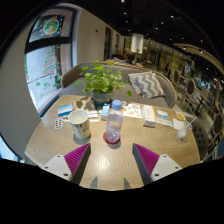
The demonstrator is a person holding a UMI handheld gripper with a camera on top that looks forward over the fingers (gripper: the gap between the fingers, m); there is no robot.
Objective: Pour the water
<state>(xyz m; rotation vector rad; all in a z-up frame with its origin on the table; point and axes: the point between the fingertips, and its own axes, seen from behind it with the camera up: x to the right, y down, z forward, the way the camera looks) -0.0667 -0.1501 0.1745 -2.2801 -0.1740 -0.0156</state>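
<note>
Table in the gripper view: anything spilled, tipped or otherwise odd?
Nothing stands out. The water bottle stands upright just ahead of the open gripper, the cup upright beside it, the potted plant behind. No spill shows on the table.

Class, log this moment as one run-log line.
hand-held gripper: open | bottle: upright on table, just ahead of fingers | cup: beside bottle

Wooden table [150, 145], potted plant [103, 80], grey sofa [150, 85], seemingly ceiling-lit lounge.
</note>
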